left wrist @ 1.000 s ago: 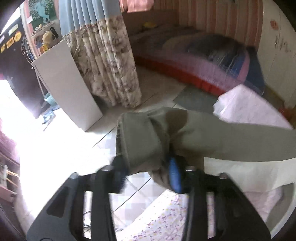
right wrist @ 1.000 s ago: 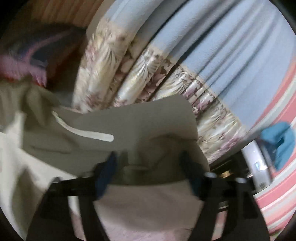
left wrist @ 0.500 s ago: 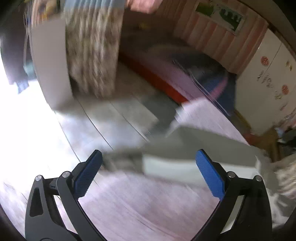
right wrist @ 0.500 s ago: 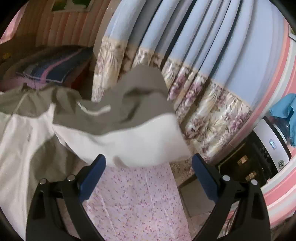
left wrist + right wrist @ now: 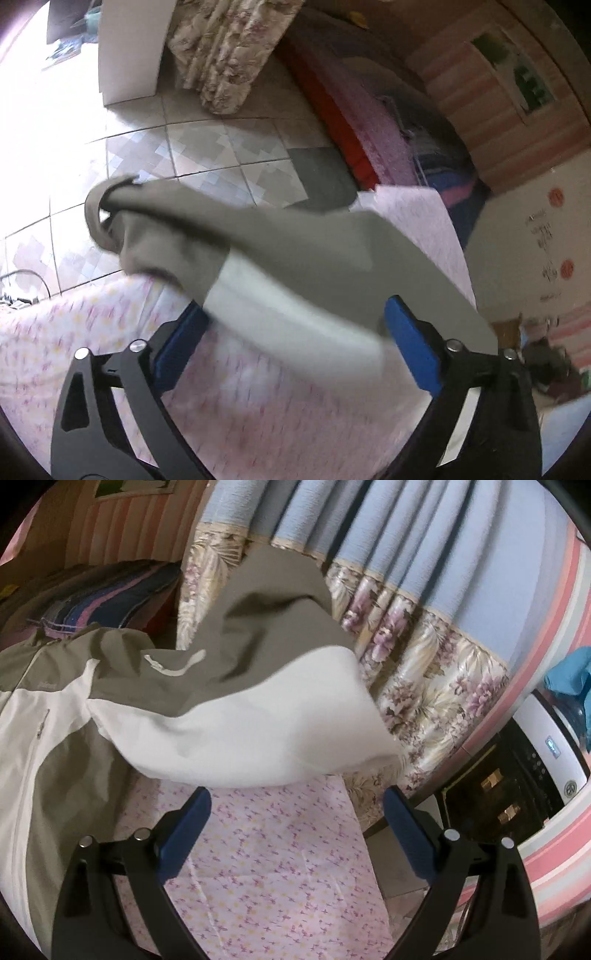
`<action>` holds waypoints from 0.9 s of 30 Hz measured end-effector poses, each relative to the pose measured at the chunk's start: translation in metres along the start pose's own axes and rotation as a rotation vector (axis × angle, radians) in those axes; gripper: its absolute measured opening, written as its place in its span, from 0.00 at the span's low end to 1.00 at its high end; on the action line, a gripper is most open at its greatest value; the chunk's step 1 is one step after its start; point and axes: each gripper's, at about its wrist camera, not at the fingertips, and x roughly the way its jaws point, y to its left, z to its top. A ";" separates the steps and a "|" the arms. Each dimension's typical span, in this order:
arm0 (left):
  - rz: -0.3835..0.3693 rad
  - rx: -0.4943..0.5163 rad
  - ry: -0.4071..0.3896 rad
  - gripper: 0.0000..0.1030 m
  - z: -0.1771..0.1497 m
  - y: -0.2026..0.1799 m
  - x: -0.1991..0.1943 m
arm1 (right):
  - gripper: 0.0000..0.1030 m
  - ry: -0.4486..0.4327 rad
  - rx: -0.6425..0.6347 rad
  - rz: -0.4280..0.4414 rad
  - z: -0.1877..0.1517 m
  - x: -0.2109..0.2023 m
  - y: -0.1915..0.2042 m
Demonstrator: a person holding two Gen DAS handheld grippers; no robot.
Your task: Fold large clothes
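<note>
An olive and white jacket [image 5: 236,701] lies on a table with a pink floral cloth [image 5: 273,878]. One sleeve [image 5: 280,258] drapes across the table edge in the left wrist view, its cuff hanging over the floor. My left gripper [image 5: 295,350] is open, the sleeve just ahead of its blue pads and not held. My right gripper [image 5: 295,834] is open and empty above the cloth, just short of the jacket's folded white part. The jacket body [image 5: 44,738] spreads to the left.
Floral and blue curtains [image 5: 424,646] hang behind the table. A washing machine [image 5: 546,760] stands at the right. A bed [image 5: 369,140] with a red base, a white board [image 5: 129,48] and tiled floor [image 5: 207,147] lie beyond the table edge.
Both grippers were shut on the jacket a second ago. They opened and let it go, and the cloth has dropped onto the table. Both views have pulled back a little.
</note>
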 end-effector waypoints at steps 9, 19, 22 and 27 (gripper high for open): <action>0.061 0.099 -0.052 0.05 0.041 -0.030 0.016 | 0.92 0.002 0.006 0.004 -0.002 0.010 0.000; -0.206 0.723 -0.287 0.01 -0.069 -0.258 -0.106 | 0.92 -0.115 0.081 0.035 0.038 -0.007 0.006; -0.329 0.932 -0.241 0.01 -0.145 -0.325 -0.121 | 0.92 -0.129 0.112 0.097 0.045 -0.014 0.012; -0.442 1.294 0.061 0.05 -0.304 -0.391 -0.080 | 0.92 -0.116 0.079 0.093 0.053 -0.015 0.032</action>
